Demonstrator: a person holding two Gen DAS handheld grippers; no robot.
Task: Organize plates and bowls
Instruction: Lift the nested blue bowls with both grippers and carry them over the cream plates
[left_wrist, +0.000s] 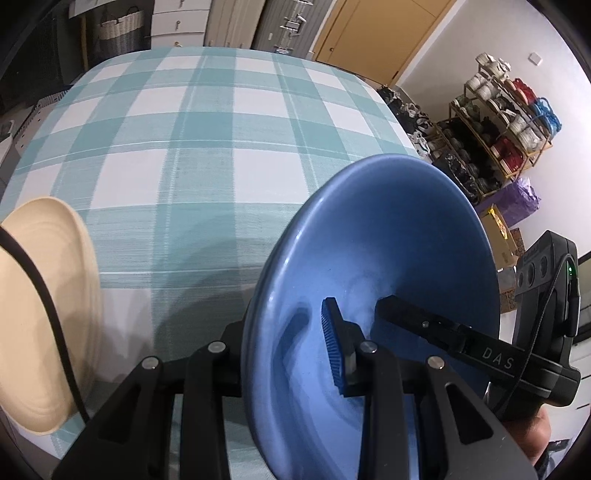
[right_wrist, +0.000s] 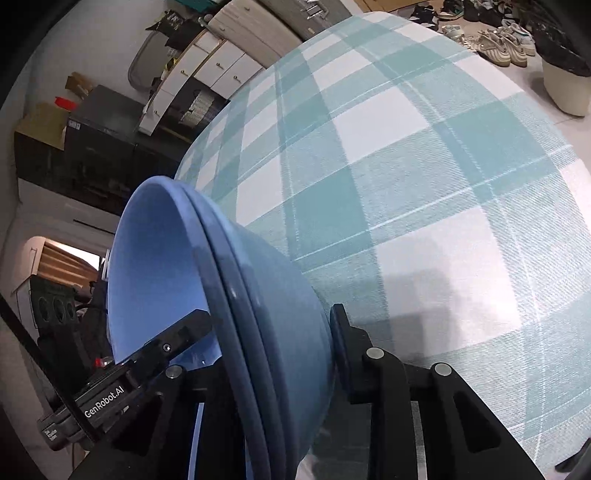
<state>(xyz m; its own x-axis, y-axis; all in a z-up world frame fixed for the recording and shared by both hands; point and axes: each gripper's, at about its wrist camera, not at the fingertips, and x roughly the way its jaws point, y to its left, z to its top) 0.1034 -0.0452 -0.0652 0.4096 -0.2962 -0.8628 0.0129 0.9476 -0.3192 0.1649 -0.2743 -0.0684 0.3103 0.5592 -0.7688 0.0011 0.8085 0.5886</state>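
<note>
Both tools grip the same glossy blue ceramic bowl (left_wrist: 388, 258), which is tipped on edge above the surface (left_wrist: 177, 147) draped in a teal-and-white checked cloth. The left hand-held gripper (left_wrist: 288, 350) is clamped across the bowl's near rim, one finger inside and one outside, and the right hand-held gripper (right_wrist: 269, 332) likewise pinches the wall. A cream ridged plate (left_wrist: 40, 314) lies at the near left edge.

Left tool (left_wrist: 288, 347) clamping blue bowl (left_wrist: 388, 236), cream plate (left_wrist: 40, 314) beside
</note>
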